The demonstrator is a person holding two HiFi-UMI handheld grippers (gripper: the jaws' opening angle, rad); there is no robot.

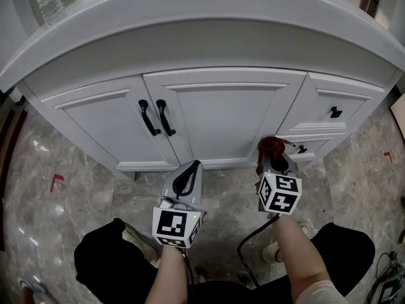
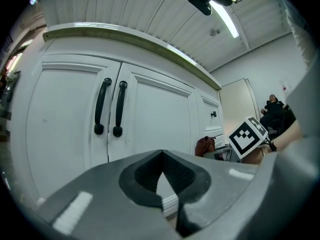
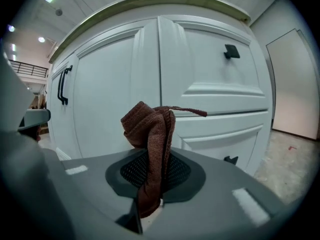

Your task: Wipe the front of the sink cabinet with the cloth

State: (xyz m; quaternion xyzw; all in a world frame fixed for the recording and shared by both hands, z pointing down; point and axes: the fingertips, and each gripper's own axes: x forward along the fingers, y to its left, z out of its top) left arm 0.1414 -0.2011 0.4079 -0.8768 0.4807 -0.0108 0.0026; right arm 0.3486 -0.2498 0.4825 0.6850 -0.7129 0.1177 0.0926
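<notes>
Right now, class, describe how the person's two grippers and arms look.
The left gripper and right gripper are grey wedge-shaped shells with black pads; each carries a white cube with black square markers. A black cable trails below the right one. Forearms are bare.

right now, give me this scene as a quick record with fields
left gripper: shut, empty, pointed at the cabinet
right gripper: shut on the cloth
cloth: reddish brown, bunched, sticking out past the jaws
cabinet: white, closed, two black handles side by side
cloth position: in front of the lower right drawer, contact unclear
floor: grey marbled tiles
</notes>
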